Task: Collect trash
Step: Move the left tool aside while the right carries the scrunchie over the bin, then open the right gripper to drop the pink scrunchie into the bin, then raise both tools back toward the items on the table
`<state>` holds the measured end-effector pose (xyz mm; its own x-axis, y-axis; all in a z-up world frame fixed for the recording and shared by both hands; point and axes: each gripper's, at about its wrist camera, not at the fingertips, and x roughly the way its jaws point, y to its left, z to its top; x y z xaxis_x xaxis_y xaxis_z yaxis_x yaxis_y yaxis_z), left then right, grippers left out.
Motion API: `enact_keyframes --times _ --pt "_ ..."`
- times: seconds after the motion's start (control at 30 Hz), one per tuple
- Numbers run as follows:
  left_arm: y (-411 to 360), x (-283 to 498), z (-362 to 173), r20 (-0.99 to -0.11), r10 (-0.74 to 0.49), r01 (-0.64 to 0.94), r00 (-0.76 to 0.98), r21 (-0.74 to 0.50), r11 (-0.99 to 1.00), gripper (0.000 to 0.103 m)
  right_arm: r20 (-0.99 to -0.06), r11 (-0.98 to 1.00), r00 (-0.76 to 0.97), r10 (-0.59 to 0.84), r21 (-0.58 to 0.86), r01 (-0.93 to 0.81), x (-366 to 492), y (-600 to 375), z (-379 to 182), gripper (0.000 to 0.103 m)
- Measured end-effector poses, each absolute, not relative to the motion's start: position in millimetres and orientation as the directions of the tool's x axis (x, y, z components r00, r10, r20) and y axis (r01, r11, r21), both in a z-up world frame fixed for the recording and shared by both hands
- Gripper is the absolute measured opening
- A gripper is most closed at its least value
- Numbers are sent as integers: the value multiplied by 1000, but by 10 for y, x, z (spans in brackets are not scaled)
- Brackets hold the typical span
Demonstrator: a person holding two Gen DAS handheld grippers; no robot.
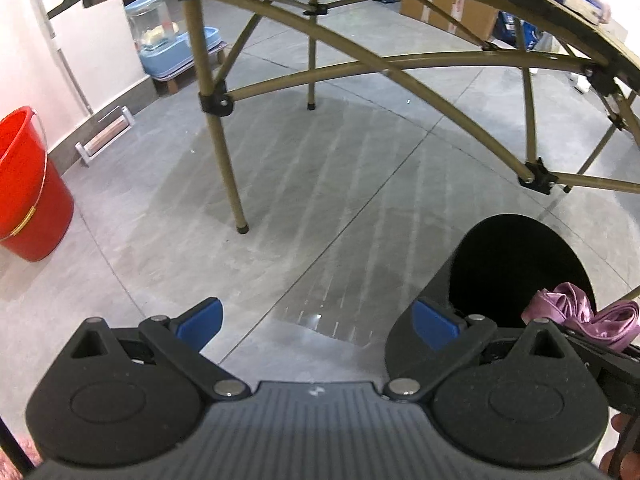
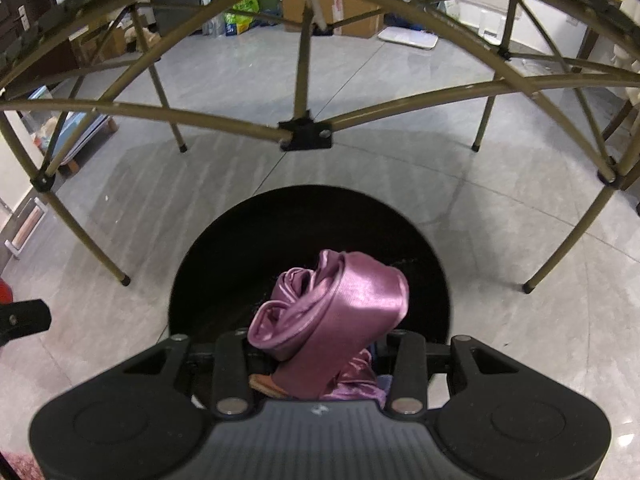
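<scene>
Right fingers [image 2: 320,354] tilted downward, clamping purple satin cloth [image 2: 332,304] over black bin [image 2: 224,248]; left fingers [image 1: 316,320] wide apart, empty.

We are viewing from both wrists, each camera sitting just behind its tongs and looking steeply down at the grey floor [image 1: 320,184]. Ahead of both tongs we are sharing the folding table's frame [image 2: 306,136] and the black bin [image 1: 520,264]; the right camera is hovering closer above it.
</scene>
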<state>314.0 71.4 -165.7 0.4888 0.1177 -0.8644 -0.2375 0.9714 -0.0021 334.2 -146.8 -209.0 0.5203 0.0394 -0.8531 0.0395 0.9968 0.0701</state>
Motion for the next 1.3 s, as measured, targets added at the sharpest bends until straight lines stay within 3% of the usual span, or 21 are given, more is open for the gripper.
enact_keyframes --times 0.73,0.83,0.9,0.97,1.03,1.3 --pt "891 3157 -1818 -882 175 -280 438 51 959 103 -896 994 442 48 85 63 3502 -1251 -2410 39" --pt "880 3153 -1818 -882 176 -279 438 53 959 103 -895 993 442 56 96 69 3515 -1271 -2410 48" --pt "879 3154 -1818 -882 175 -280 438 51 959 103 -892 993 448 51 95 76 3523 -1286 -2393 60" --pt "876 3154 -1823 -882 176 -282 436 52 958 103 -889 993 457 31 78 84 3525 -1289 -2375 94" --pt "878 3152 -1829 -883 175 -282 436 50 958 103 -887 994 462 15 62 87 3529 -1296 -2363 103" --pt "863 3157 -1828 -882 171 -275 439 50 960 103 -883 994 469 13 61 86 3526 -1321 -2354 103"
